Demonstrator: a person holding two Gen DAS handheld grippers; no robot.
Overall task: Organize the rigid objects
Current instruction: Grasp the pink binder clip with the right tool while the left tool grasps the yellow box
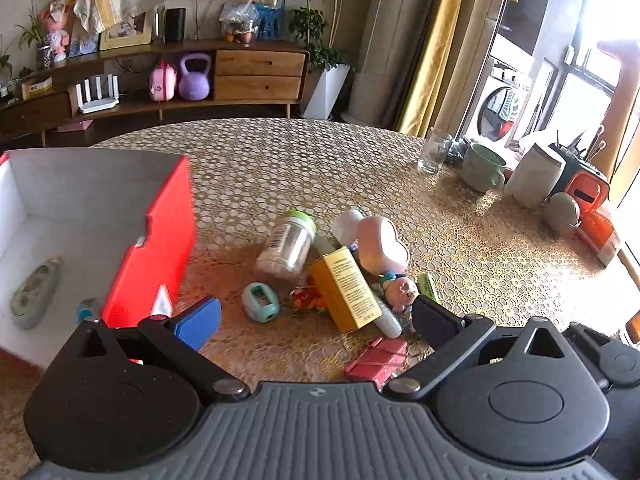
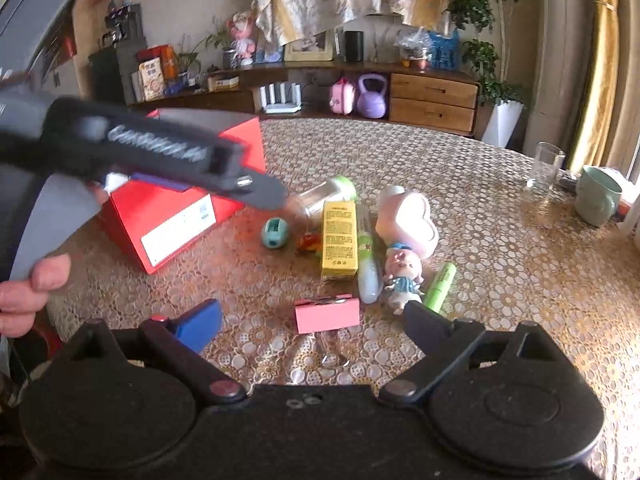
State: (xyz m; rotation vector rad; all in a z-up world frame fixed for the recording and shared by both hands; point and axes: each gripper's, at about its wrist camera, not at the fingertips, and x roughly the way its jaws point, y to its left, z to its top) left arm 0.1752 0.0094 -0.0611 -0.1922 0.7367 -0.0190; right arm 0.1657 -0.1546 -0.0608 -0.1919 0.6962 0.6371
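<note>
Lace-patterned cloth covers the table (image 1: 360,168), and a wooden sideboard (image 1: 256,72) runs along the far wall. From the left wrist view, the left tongs (image 1: 316,320) are spread wide and hold nothing, hanging over a heap of small things. On their left stands a red box (image 1: 160,248) with a white inside, where a pale oblong thing (image 1: 34,292) lies on the bottom. Beside the box lie a clear jar (image 1: 286,244) on its side, a yellow carton (image 1: 346,292), a pink heart-shaped case (image 1: 382,244), a teal sharpener (image 1: 260,302), a pig figure (image 1: 400,290) and, nearest, a pink binder clip (image 1: 378,358). A glass (image 1: 434,150) and a green mug (image 1: 482,168) stand well apart to the right.

From the right wrist view, the right tongs (image 2: 312,326) are likewise spread and empty, with the pink binder clip (image 2: 327,314) on the table between their tips. Beyond it lie the yellow carton (image 2: 339,236), the pig figure (image 2: 402,276), a green tube (image 2: 440,286) and the red box (image 2: 180,208). The left tongs' blurred body (image 2: 160,152) crosses over the box.
</note>
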